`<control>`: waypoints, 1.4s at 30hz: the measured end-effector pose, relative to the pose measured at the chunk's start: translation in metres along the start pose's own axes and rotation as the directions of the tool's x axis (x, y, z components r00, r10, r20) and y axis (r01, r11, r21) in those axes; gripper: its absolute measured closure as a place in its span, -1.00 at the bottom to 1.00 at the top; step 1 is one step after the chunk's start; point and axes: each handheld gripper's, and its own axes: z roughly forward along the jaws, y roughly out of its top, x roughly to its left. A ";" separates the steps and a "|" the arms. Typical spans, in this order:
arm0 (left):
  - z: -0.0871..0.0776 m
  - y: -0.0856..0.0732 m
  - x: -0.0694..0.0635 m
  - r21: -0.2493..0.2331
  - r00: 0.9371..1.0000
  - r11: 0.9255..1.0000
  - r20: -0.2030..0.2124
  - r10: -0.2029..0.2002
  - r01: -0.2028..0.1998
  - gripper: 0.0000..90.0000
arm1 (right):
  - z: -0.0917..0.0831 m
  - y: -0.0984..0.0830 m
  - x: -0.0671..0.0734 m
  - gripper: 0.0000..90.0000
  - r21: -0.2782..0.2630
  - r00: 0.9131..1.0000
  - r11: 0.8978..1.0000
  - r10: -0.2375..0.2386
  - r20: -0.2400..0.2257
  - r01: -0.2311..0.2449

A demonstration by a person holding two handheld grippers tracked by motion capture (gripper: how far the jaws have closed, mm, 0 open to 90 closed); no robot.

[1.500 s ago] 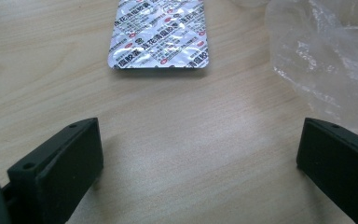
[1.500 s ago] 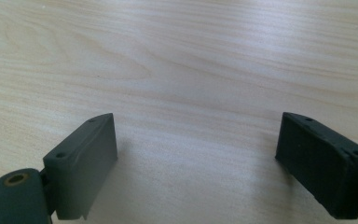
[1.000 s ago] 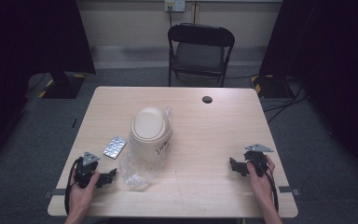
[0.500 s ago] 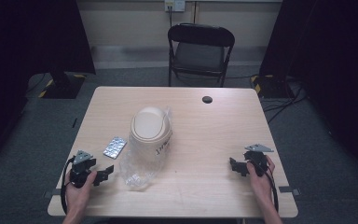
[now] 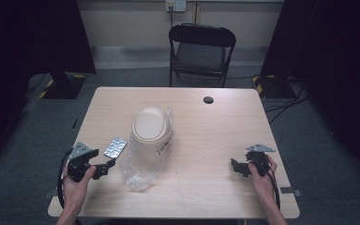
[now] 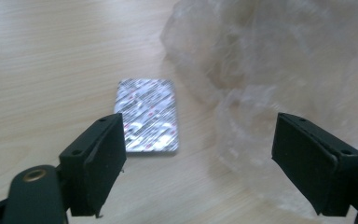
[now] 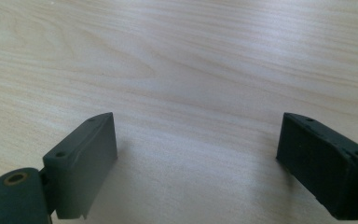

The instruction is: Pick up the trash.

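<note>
A silver blister pack lies flat on the wooden table, left of a beige lidded bin. The bin sits in a crumpled clear plastic bag. My left gripper hovers above the table near its front left corner and points at the pack and the bag. In the left gripper view the pack lies beyond the left jaw and the bag spreads at the right. This gripper is open; its jaws have just been closing with nothing between them. My right gripper rests open at the front right, over bare wood.
A small black round object lies near the table's far edge. A black folding chair stands behind the table. Dark curtains hang on both sides. Bare tabletop stretches between the bin and the right gripper.
My left gripper has lifted off the table a little and its jaws have narrowed. The right gripper, the bin, the bag and the pack have stayed put.
</note>
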 end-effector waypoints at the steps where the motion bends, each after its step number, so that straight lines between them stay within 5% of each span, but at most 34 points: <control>1: 0.000 0.006 -0.001 -0.006 1.000 1.000 0.012 0.013 -0.013 -0.62 | 0.000 0.000 0.000 -0.76 0.001 1.000 1.000 -0.003 -0.006 0.003; 8: 0.004 0.021 -0.009 -0.027 0.998 0.999 0.065 0.028 -0.026 -0.63 | -0.001 -0.001 -0.002 -0.76 0.002 1.000 1.000 -0.017 -0.022 0.017; 15: 0.006 0.046 -0.021 -0.035 0.991 0.995 0.096 0.098 -0.095 -0.63 | -0.001 -0.001 -0.002 -0.76 0.001 1.000 1.000 -0.016 -0.021 0.016; 19: 0.005 0.060 -0.024 -0.067 0.988 0.994 0.119 0.097 -0.089 -0.63 | -0.001 -0.001 -0.002 -0.76 0.002 1.000 1.000 -0.017 -0.022 0.017; 26: 0.014 0.079 -0.033 -0.061 0.981 0.987 0.118 0.153 -0.147 -0.63 | -0.001 -0.001 -0.002 -0.76 0.002 1.000 1.000 -0.016 -0.020 0.016; 42: 0.040 0.111 -0.035 -0.078 0.978 0.989 0.154 0.140 -0.130 -0.63 | -0.001 -0.001 -0.002 -0.76 0.002 1.000 1.000 -0.016 -0.020 0.016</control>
